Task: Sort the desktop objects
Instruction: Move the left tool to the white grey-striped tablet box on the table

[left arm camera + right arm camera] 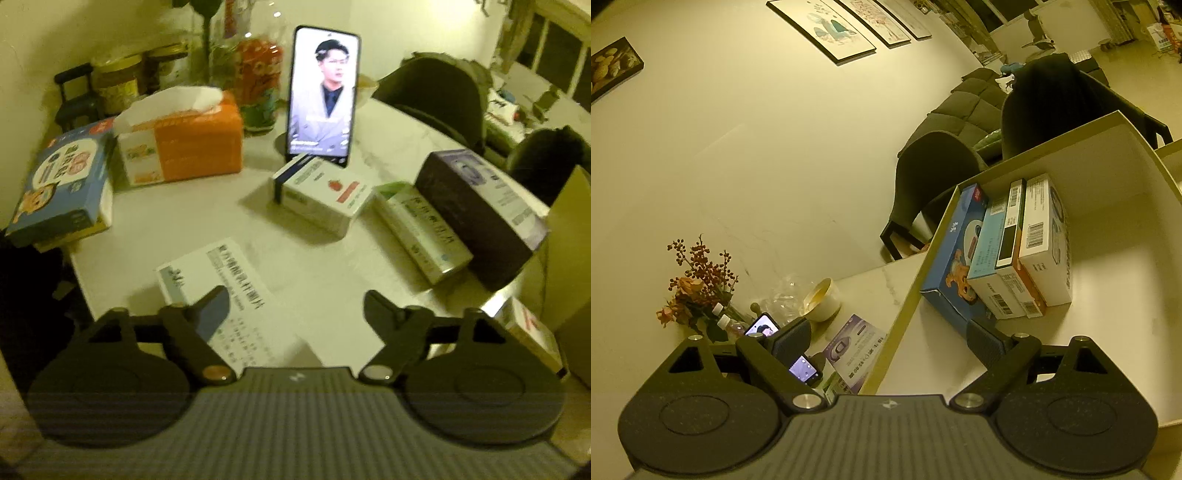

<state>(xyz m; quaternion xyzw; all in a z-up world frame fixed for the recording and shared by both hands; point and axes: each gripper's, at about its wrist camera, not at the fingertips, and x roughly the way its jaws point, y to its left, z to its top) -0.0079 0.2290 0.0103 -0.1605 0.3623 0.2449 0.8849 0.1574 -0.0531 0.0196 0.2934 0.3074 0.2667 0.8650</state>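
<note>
Left gripper (pixel 293 306) spread wide, empty, over white flat box (pixel 236 299) on table (pixel 177 229). Beyond: strawberry box (pixel 321 194), green box (pixel 421 232), purple box (pixel 480 210), phone (pixel 323 94). Right gripper (pixel 888 341) also spread, empty, at white bin (pixel 1108 258); boxes upright inside, blue box (pixel 955 254) leftmost.

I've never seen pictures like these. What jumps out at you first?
The lit phone, propped upright at the back of the white table, glows brightest. Left of it sits an orange tissue box. In the right wrist view, several cartons stand side by side in a cream storage box, a blue one with a cartoon dog leftmost.
</note>
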